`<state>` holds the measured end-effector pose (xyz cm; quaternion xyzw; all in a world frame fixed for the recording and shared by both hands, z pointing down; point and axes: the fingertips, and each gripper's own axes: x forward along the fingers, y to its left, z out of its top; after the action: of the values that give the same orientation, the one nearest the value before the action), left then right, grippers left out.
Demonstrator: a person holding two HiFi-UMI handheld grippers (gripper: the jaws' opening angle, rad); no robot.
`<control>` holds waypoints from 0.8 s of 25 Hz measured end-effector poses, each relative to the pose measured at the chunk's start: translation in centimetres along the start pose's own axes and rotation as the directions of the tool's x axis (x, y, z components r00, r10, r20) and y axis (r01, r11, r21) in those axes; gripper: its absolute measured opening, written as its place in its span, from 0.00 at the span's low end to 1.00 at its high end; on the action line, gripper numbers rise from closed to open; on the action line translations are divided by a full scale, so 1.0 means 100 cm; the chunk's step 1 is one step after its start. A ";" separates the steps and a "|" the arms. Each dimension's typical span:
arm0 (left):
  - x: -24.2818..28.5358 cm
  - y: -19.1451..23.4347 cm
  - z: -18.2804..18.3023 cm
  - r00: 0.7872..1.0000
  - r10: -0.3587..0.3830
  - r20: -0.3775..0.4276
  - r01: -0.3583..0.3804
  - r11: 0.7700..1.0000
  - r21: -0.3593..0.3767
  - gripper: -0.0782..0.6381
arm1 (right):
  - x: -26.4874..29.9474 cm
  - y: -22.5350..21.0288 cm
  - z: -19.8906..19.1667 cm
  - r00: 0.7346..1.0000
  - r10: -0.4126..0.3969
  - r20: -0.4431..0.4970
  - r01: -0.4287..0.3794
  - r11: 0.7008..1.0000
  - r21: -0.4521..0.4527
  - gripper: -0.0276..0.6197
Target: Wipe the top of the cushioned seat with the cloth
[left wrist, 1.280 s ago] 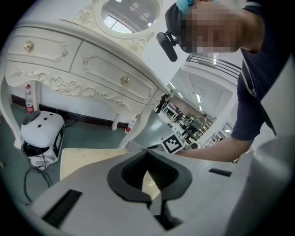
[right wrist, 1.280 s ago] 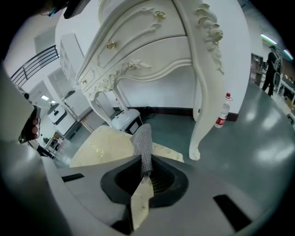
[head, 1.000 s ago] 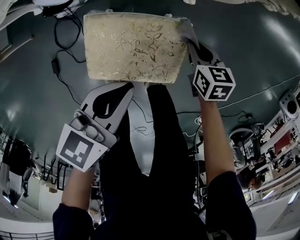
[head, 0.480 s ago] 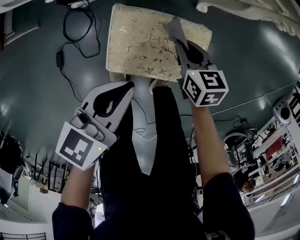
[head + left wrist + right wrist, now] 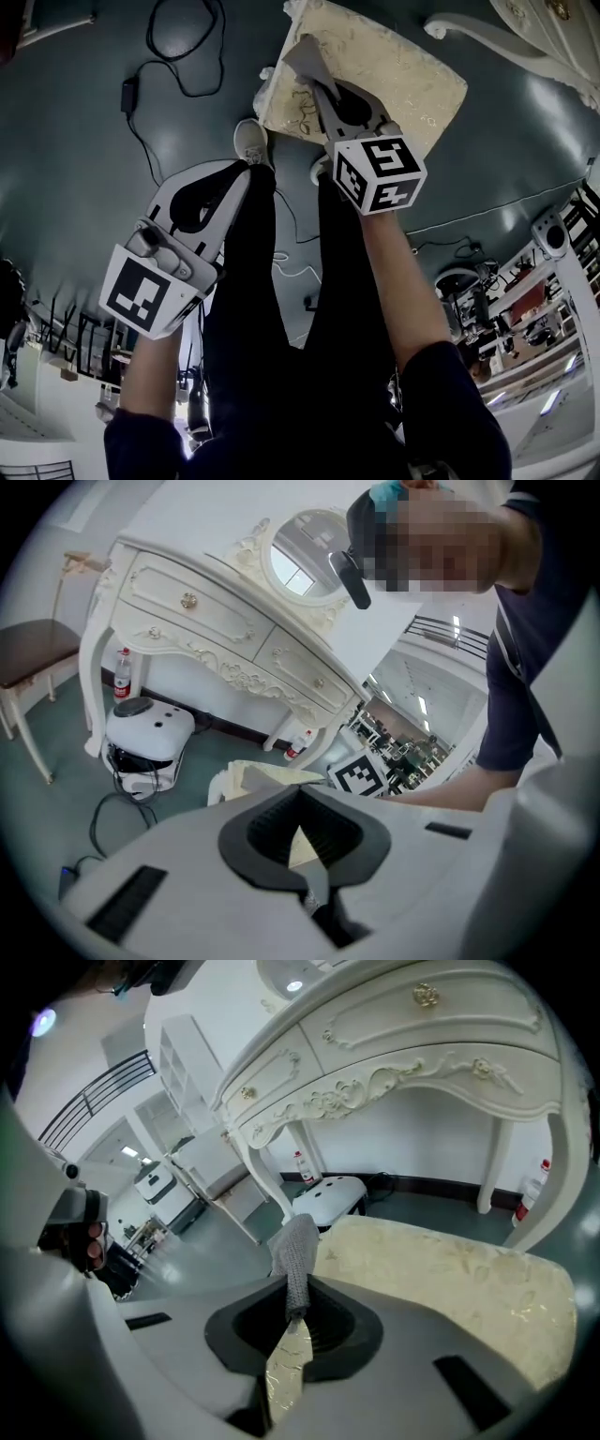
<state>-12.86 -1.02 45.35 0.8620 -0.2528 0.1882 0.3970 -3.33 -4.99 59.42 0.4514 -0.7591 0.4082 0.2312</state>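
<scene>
The cushioned seat (image 5: 403, 70) is cream with a gold leaf pattern and stands on the dark floor at the top of the head view. My right gripper (image 5: 321, 82) reaches over its near-left part, shut on a grey cloth (image 5: 305, 56) whose free end lies on the cushion. In the right gripper view the cloth (image 5: 298, 1251) sticks up from between the jaws, with the seat (image 5: 450, 1279) spread out behind it. My left gripper (image 5: 240, 172) hangs lower left, away from the seat, shut and holding nothing. In the left gripper view my left gripper (image 5: 302, 803) has the seat (image 5: 258, 775) beyond it.
A white carved dressing table (image 5: 394, 1072) stands behind the seat. A white round-topped device (image 5: 148, 731) sits on the floor under it. A black cable with an adapter (image 5: 129, 92) lies at upper left. My shoe (image 5: 250, 142) rests just left of the seat. A brown-seated chair (image 5: 28, 658) stands far left.
My right gripper has drawn the cloth across the cushion from its far right corner to its left part. The seat sits further right in the head view. The left gripper stayed put.
</scene>
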 end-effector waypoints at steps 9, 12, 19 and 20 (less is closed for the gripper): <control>-0.007 0.006 -0.013 1.000 0.016 -0.013 -0.015 1.000 0.016 0.12 | 0.010 0.004 -0.013 0.999 0.003 -0.032 -0.003 1.000 -0.016 0.11; 0.006 -0.006 -0.016 1.000 -0.002 -0.030 0.003 1.000 0.019 0.12 | 0.000 -0.011 -0.021 0.999 -0.011 -0.036 0.011 1.000 -0.006 0.11; 0.053 -0.043 -0.025 0.995 -0.056 -0.078 0.059 0.998 0.035 0.12 | -0.034 -0.068 -0.045 0.998 -0.058 -0.030 0.059 0.997 0.042 0.11; 0.061 -0.050 -0.025 0.995 -0.060 -0.083 0.064 0.997 0.036 0.12 | -0.041 -0.077 -0.048 0.998 -0.064 -0.030 0.065 0.997 0.047 0.11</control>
<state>-5.37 1.97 47.14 0.8686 -0.2056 0.2160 0.3958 5.34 -0.97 62.29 0.4752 -0.7308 0.4249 0.2439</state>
